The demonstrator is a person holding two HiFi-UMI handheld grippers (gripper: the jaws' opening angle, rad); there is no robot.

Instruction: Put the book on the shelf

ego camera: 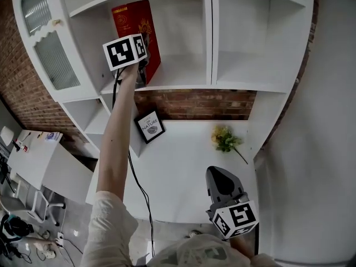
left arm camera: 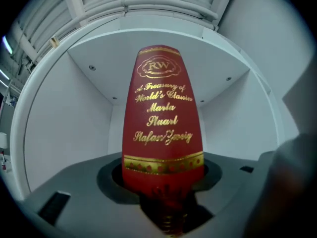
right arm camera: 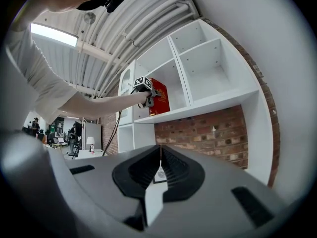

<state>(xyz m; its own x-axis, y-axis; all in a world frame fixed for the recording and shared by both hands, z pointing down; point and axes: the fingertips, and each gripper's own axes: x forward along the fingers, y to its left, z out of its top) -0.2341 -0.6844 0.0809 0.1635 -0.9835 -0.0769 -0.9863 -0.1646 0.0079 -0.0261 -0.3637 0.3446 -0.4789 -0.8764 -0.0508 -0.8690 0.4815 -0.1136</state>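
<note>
A red book [ego camera: 135,25] with gold lettering stands upright in the left compartment of the white shelf [ego camera: 183,85]. My left gripper [ego camera: 142,73] is shut on the lower part of its spine, arm stretched up. In the left gripper view the spine [left arm camera: 163,118] fills the middle, wedged between the jaws of the left gripper [left arm camera: 166,202], with the compartment's white walls around it. My right gripper [ego camera: 214,174] hangs low over the desk, shut with nothing in it. In the right gripper view its jaws meet at the right gripper [right arm camera: 159,158], and the book [right arm camera: 159,96] shows far off.
A framed picture [ego camera: 150,125] leans at the back of the white desk [ego camera: 183,177], and a bunch of yellow flowers [ego camera: 225,139] lies to the right. A glass cabinet door [ego camera: 47,43] stands open left of the shelf. A cable [ego camera: 139,182] trails from the left gripper.
</note>
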